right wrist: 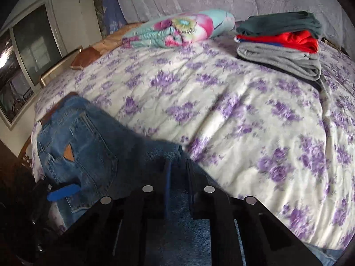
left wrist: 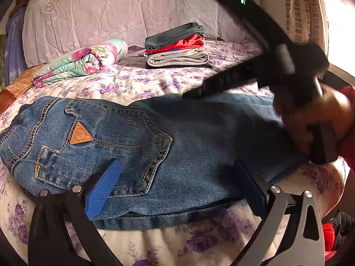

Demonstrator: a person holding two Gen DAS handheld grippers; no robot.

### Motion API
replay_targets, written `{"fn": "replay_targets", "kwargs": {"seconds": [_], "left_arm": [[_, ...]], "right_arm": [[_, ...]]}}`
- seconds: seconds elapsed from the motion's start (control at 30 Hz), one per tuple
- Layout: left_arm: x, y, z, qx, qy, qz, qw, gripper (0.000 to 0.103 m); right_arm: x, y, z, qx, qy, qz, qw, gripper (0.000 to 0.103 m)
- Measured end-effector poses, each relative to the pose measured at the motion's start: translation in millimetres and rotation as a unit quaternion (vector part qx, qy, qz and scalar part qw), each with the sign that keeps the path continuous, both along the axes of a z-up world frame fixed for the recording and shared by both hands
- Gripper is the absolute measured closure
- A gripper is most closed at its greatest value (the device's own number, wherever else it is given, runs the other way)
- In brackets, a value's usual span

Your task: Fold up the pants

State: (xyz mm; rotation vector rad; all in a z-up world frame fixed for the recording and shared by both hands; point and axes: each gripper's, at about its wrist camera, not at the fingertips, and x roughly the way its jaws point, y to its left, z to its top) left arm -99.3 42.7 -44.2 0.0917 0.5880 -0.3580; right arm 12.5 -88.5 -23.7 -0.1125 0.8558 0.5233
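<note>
Jeans [left wrist: 137, 137] lie flat across the near edge of the bed [right wrist: 233, 115], seat side up, waistband toward your left. Your left gripper [left wrist: 179, 177] sits low at the near hem of the fold, its two blue pads [left wrist: 104, 188] spread wide apart with denim lying between them; the left pad rests on the fabric just below the back pocket [left wrist: 124, 133], the right pad on the plain leg cloth. Neither pad pinches anything.

Your right gripper [right wrist: 178, 173] is over the leg end of the jeans, fingers drawn close together with a strip of denim between them; motion blur there, so you cannot tell whether the cloth is truly pinched. From the left wrist view that gripper appears as a dark blurred bar crossing above the leg portion at right, held by your hand [left wrist: 310, 119].

Look of the jeans: mid-blue denim, orange-tan topstitching, a triangular tan leather patch [left wrist: 80, 134] at the pocket corner, belt loop near the waistband. A second layer of denim shows along the near edge, under the top layer. Surface is fairly smooth, with a few soft wrinkles by the pocket.

Further back on the floral purple bedspread: a stack of folded clothes [left wrist: 177, 46], and a rolled floral quilt [left wrist: 82, 62] to its left, both well apart from the jeans.
</note>
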Motion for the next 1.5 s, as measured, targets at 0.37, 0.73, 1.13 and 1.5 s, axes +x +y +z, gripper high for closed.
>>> {"fn": "replay_targets", "kwargs": {"seconds": [0.37,0.73,1.13,1.5], "left_arm": [[-6.9,1.8,-1.7,-0.005,-0.008,-0.001,1.0,0.005],[-7.5,1.5,-1.6,-0.004,-0.009,0.0,0.9999,0.005],[-3.8,-0.5,-0.9,0.008,-0.001,0.004,1.0,0.005],[43.5,63.1,43.1,-0.011,0.035,0.105,0.9938,0.005]], "right_arm": [[-16.2,3.9,14.0,-0.004,-0.026,0.011,1.0,0.072],[-21.2,31.9,6.0,-0.053,-0.056,0.043,0.996,0.088],[30.3,14.5,-1.9,-0.036,-0.023,-0.016,0.999,0.08],[-14.7,-6.7,-15.4,-0.039,-0.028,-0.012,0.999,0.053]]}}
